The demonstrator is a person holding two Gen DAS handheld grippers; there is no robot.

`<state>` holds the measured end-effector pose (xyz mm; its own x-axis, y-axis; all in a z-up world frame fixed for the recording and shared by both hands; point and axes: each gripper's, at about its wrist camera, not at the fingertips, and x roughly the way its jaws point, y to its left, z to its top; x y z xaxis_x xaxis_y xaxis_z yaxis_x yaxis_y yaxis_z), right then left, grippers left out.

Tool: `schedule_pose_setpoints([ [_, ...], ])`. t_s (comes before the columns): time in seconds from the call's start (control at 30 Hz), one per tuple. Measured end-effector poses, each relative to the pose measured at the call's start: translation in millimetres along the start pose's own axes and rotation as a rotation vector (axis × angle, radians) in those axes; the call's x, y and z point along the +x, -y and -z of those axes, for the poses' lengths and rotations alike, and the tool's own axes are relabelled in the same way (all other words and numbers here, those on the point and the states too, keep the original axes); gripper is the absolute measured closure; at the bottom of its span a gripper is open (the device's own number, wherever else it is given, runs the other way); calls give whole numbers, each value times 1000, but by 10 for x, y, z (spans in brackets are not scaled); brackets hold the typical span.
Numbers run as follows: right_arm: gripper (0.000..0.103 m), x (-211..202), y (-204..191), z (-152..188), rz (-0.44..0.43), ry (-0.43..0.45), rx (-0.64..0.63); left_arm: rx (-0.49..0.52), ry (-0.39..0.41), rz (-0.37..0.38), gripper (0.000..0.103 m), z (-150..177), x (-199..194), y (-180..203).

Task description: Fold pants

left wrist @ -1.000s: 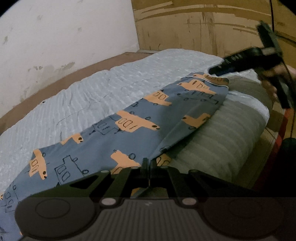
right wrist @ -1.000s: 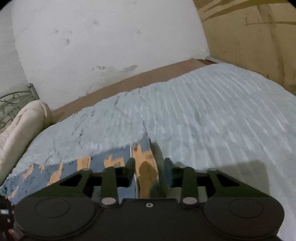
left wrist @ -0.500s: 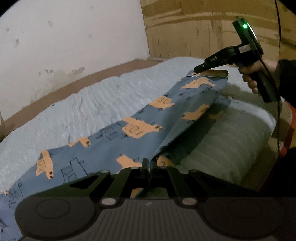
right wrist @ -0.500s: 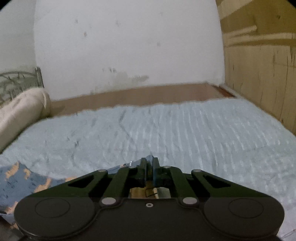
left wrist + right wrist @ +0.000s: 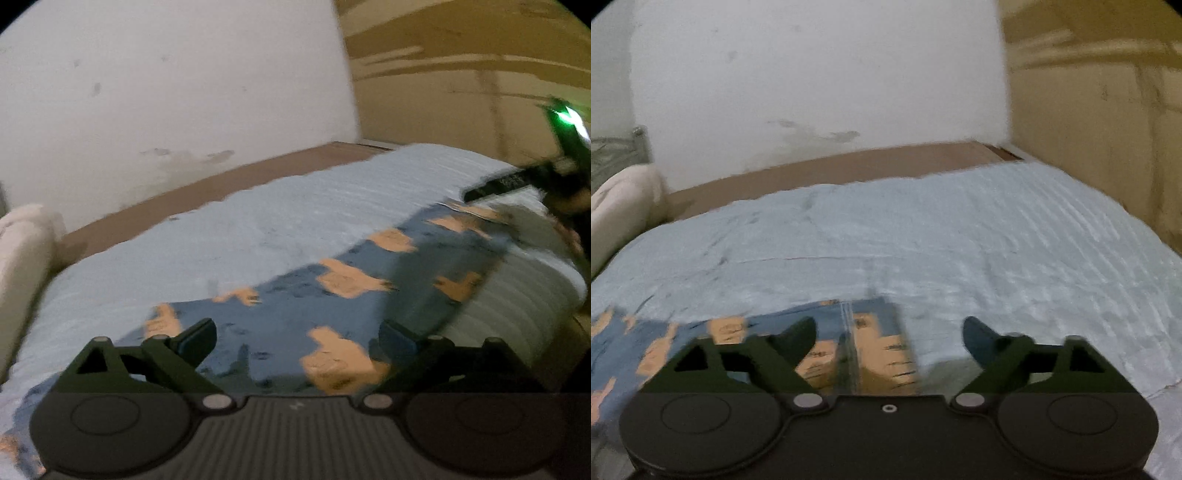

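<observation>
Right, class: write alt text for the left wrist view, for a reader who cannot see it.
Blue pants with orange prints lie along the near edge of a pale blue bedspread. The left gripper hovers over them with its fingers opening and apart, pressing nothing. The right gripper is at the far end, blurred.

A home bedroom: bed with pale blue quilt, pillow, stained white wall.
</observation>
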<state>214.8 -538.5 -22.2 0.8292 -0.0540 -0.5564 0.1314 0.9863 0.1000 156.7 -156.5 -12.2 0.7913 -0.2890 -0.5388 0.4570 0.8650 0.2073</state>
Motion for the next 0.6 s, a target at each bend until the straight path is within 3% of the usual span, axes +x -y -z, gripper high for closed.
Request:
schedule_pose_setpoints([
  [0.17, 1, -88, -535, 210, -39, 5, -239, -12, 20, -151, 2, -86, -267, -421],
  [0.27, 1, 23, -701, 378, 46, -68, -353, 15, 33, -260, 1, -89, -481, -710],
  [0.43, 1, -70, -856, 412, 179, -7, -343, 43, 0, -425, 1, 42, -798, -1210],
  [0.6, 1, -236, -1292, 403, -7, 76, -276, -23, -71, -495, 1, 379, -848, -1591],
])
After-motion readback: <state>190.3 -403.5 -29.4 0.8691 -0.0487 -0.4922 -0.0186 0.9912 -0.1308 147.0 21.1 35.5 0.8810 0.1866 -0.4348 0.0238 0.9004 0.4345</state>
